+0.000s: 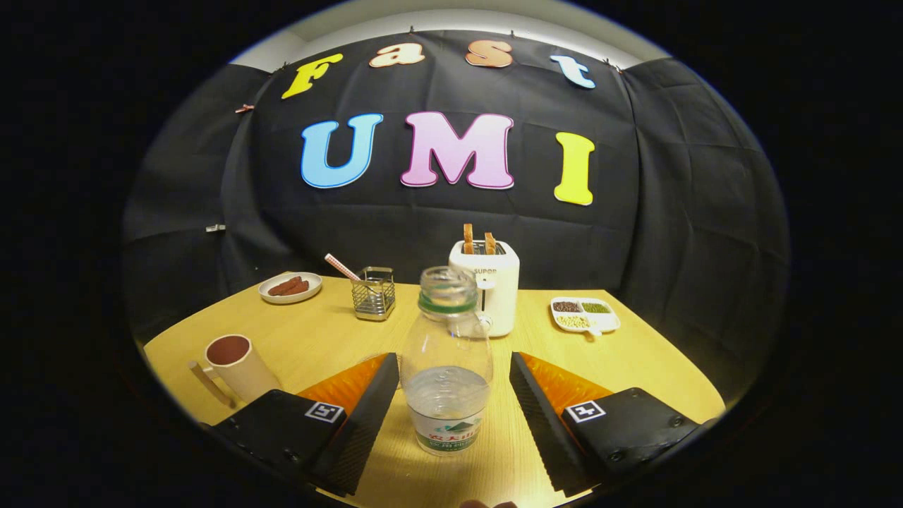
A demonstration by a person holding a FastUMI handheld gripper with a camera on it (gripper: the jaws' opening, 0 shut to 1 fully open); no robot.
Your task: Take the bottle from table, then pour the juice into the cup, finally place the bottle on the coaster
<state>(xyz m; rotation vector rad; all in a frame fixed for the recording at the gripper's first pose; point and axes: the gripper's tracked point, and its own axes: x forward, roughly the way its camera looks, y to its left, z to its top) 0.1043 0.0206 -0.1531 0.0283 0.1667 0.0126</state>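
Holding the gripper (451, 395) low over the table (635, 360), you have its fingers spread wide apart, one on each side of the bottle (447, 360). The bottle stands upright between them on the wood, and there is a clear gap on both sides: neither finger touches it, though the left one sits a little closer to its wall than the right. The bottle is clear plastic, uncapped, with a green ring under its open neck, a label low on its body, and clear liquid filling roughly the lower part. Its base rests about level with the middle of your fingers, so it is already well inside the opening. Off to your left, beside the left finger, stands the cup (238, 365), a pale mug with a dark inside and its handle turned toward you; it is apart from the bottle. Farther back on that side you can see a small wire basket (374, 293) with a striped straw (341, 267) leaning out of it, and a plate (290, 288) with brown sausages. Right behind the bottle is a white toaster (494, 289) with two slices of toast sticking up. Right of it lies a divided dish (585, 315) holding seeds or beans.
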